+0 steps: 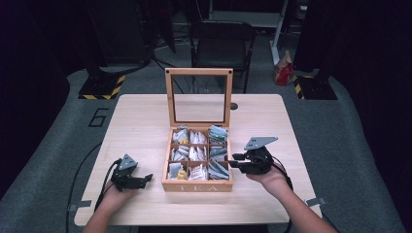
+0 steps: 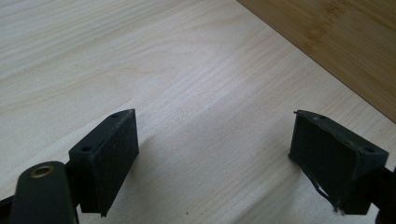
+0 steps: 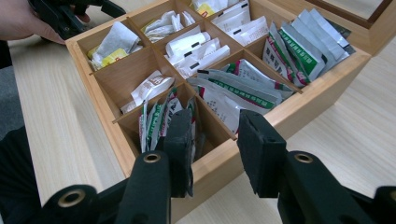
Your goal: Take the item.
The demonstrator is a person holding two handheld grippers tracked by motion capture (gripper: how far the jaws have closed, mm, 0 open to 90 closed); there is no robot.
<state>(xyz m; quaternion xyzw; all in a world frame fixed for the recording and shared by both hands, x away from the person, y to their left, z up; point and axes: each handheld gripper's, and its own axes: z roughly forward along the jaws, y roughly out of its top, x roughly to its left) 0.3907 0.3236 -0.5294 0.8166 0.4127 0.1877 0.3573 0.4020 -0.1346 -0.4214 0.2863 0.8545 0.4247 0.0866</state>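
Desk point(image 1: 145, 116) holds an open tea box point(image 1: 197, 184); right gripper point(image 3: 215, 140), half open and empty, should dip for a packet point(image 3: 154, 121); left gripper point(image 2: 215, 158) rests wide.

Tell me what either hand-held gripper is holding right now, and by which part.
Nothing. The left hand-held gripper is open over bare table; the right hand-held gripper is open at the tea box wall, gripping no sachet.

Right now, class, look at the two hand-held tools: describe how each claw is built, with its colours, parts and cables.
The left claw and the right claw are both black, each with a grey three-cornered plate on top and a black cable trailing over the table. Each has two flat, rectangular black jaws with textured pads and round brass-coloured pivot eyelets. Forearms appear bare, no sleeves.
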